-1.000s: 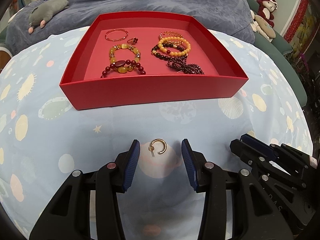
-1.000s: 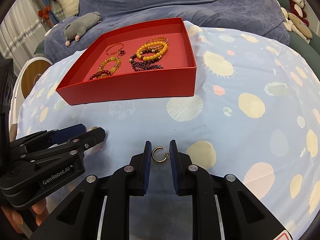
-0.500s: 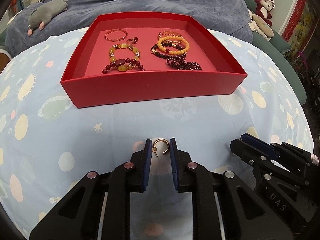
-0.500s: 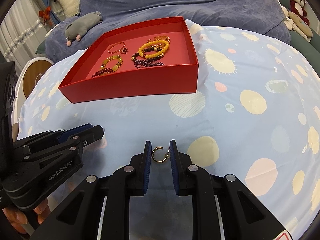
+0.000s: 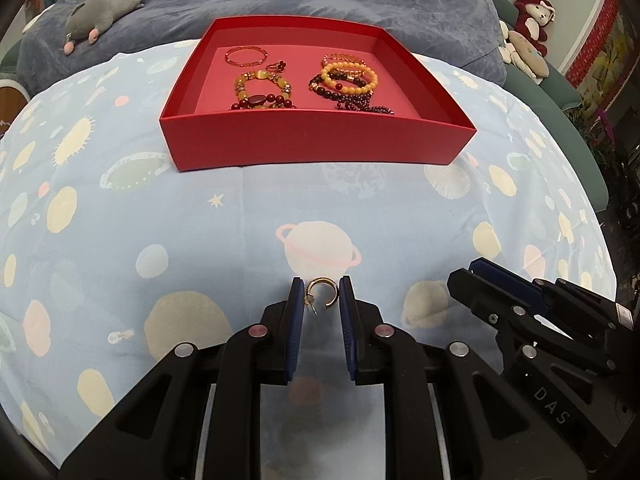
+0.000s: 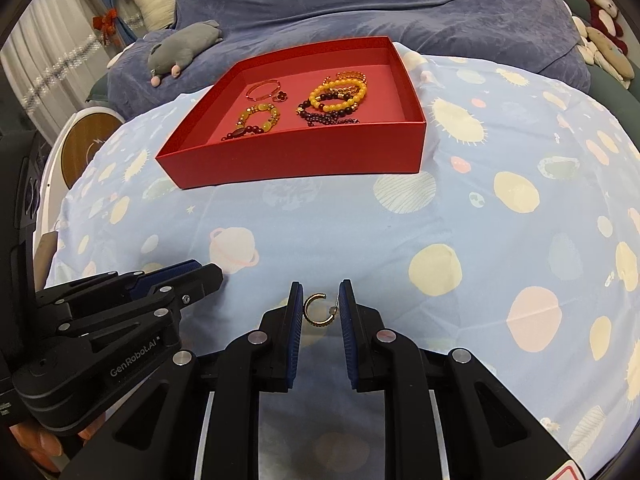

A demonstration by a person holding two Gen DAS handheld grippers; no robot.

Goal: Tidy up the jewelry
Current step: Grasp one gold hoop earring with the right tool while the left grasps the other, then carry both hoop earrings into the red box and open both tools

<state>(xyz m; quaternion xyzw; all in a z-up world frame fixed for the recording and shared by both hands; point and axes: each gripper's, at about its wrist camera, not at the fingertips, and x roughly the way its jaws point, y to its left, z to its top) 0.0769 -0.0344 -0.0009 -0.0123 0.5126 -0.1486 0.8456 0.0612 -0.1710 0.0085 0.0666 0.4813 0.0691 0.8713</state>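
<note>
Left tongs (image 5: 319,298), apart a second ago, now clamp a hoop earring (image 5: 322,298); right tongs (image 6: 320,308) clamp its mate (image 6: 319,309). Both ready for red box (image 5: 316,146).

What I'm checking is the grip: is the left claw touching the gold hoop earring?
Touching. The left wrist view shows the gold hoop earring pinched between both blue pads of the left claw.

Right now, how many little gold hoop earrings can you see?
2. One gold hoop earring is pinched in the left tongs; the other gold hoop earring is pinched in the right tongs. More could hide among the bracelets in the red box.
</note>
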